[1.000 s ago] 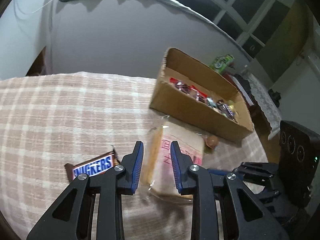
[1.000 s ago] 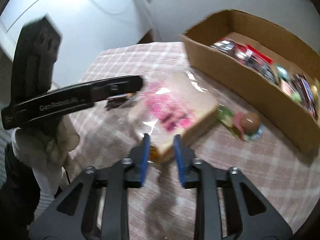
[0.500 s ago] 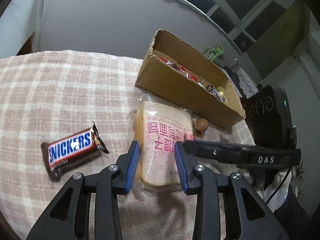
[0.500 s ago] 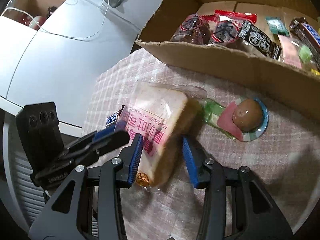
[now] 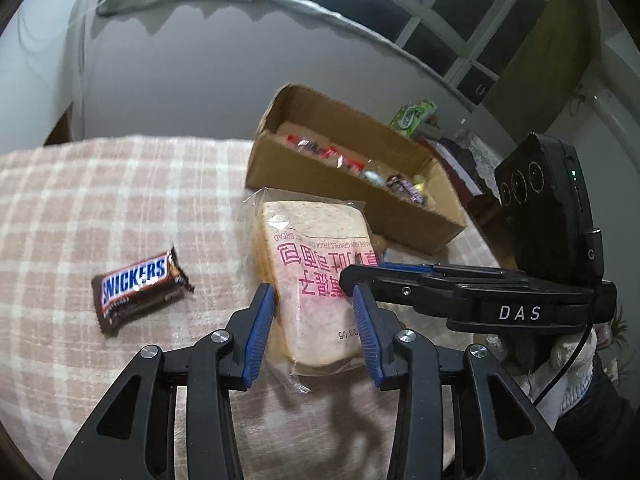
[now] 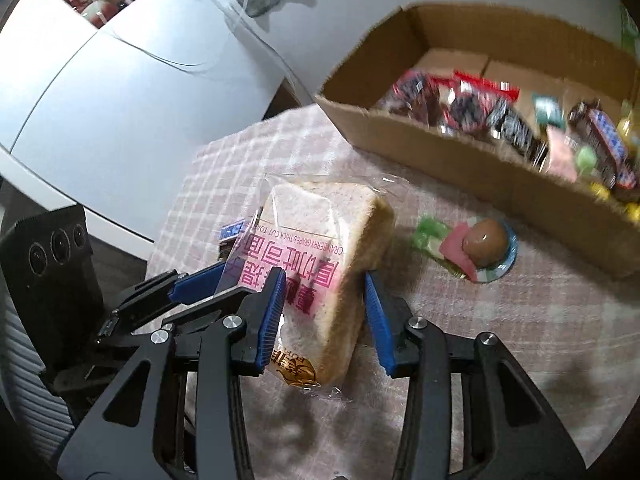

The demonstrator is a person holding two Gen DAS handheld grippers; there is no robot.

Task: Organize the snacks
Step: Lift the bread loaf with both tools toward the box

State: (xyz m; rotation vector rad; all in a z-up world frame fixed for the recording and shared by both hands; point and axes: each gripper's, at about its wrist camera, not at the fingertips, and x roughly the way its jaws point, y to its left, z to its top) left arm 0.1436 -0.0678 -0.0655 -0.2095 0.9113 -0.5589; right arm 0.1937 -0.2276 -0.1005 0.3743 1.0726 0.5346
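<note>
A bagged slice of toast bread (image 5: 316, 276) with pink print lies on the checked tablecloth, also in the right wrist view (image 6: 324, 276). My left gripper (image 5: 316, 332) is open, its blue pads on either side of the bread's near end. My right gripper (image 6: 326, 316) is open and straddles the same bread from the other side; it shows in the left wrist view (image 5: 360, 270). A Snickers bar (image 5: 138, 288) lies left of the bread. A cardboard box (image 5: 352, 204) holding several snacks stands behind.
A round wrapped snack with a brown ball (image 6: 476, 246) lies between the bread and the box (image 6: 472, 172). A white cabinet (image 6: 120, 92) stands beyond the table edge. A green packet (image 5: 412, 116) sits behind the box.
Both grippers have opened wider and closed in around the bread, which is now between both pairs of fingers. The left view has tilted up slightly.
</note>
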